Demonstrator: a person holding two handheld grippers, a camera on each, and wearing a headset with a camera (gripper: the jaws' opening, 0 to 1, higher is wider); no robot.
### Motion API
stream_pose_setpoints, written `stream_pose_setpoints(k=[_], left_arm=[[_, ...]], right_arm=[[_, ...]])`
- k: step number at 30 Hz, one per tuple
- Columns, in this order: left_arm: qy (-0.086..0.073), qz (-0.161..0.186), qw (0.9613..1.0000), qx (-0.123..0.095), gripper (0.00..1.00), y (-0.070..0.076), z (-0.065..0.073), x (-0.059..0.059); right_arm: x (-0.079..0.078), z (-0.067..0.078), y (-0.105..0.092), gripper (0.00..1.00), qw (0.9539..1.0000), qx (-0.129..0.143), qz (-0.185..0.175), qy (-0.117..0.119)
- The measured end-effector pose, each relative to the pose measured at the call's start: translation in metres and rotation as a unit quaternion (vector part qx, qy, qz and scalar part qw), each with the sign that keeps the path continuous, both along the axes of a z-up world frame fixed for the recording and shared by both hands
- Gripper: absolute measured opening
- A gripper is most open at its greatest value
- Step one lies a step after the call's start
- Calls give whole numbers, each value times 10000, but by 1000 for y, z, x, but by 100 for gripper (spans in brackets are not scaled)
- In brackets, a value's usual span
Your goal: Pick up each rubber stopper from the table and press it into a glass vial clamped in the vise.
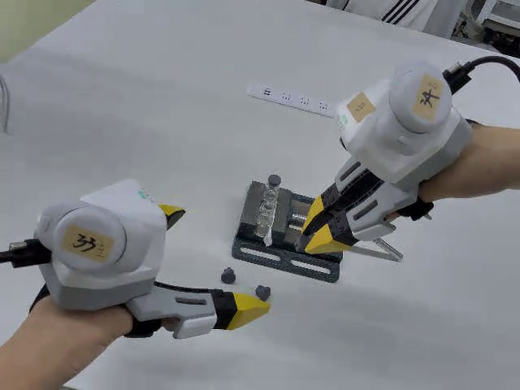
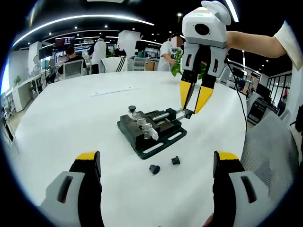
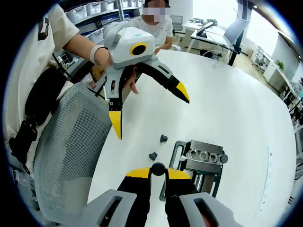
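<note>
A black vise (image 1: 280, 253) stands mid-table and clamps a row of glass vials (image 1: 266, 210). The far vial carries a dark rubber stopper (image 1: 275, 179). Two loose stoppers (image 1: 228, 276) (image 1: 262, 291) lie on the table just in front of the vise. My right gripper (image 1: 307, 238) hovers at the vise's right side, shut on a stopper (image 3: 157, 169) that sits between its yellow tips. My left gripper (image 1: 213, 262) is held low at the near left with its jaws wide open and nothing between them. The loose stoppers (image 2: 154, 169) (image 2: 175, 160) lie ahead of it.
A white power strip (image 1: 292, 98) lies on the table beyond the vise. A grey mesh chair (image 3: 71, 142) stands at the table's near edge. People sit and stand at desks in the background.
</note>
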State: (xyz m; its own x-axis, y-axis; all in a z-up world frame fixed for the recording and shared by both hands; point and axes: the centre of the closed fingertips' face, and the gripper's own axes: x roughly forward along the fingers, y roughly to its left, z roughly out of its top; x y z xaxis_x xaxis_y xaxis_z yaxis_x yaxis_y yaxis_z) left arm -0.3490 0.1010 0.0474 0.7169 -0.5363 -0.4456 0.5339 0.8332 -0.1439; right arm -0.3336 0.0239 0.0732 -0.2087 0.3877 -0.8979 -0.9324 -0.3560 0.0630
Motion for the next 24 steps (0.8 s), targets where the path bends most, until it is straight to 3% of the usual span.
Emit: stream_pose_setpoints(k=[5, 13, 18, 21, 24], left_arm=[[21, 113, 9999, 25, 99, 12, -3, -1], [53, 222, 9997, 39, 98, 21, -7, 0], [46, 213, 9998, 41, 98, 19, -7, 0], [28, 203, 9998, 80, 98, 20, -8, 0], [24, 218, 9997, 71, 98, 20, -7, 1]], right_arm=[[21, 7, 14, 5, 9997, 142, 53, -208], [52, 15, 33, 5, 9981, 29, 315, -523], [61, 11, 41, 5, 9959, -132, 534, -712], [70, 4, 43, 5, 9920, -363, 776, -929], [73, -3, 44, 5, 9895, -518, 924, -987]])
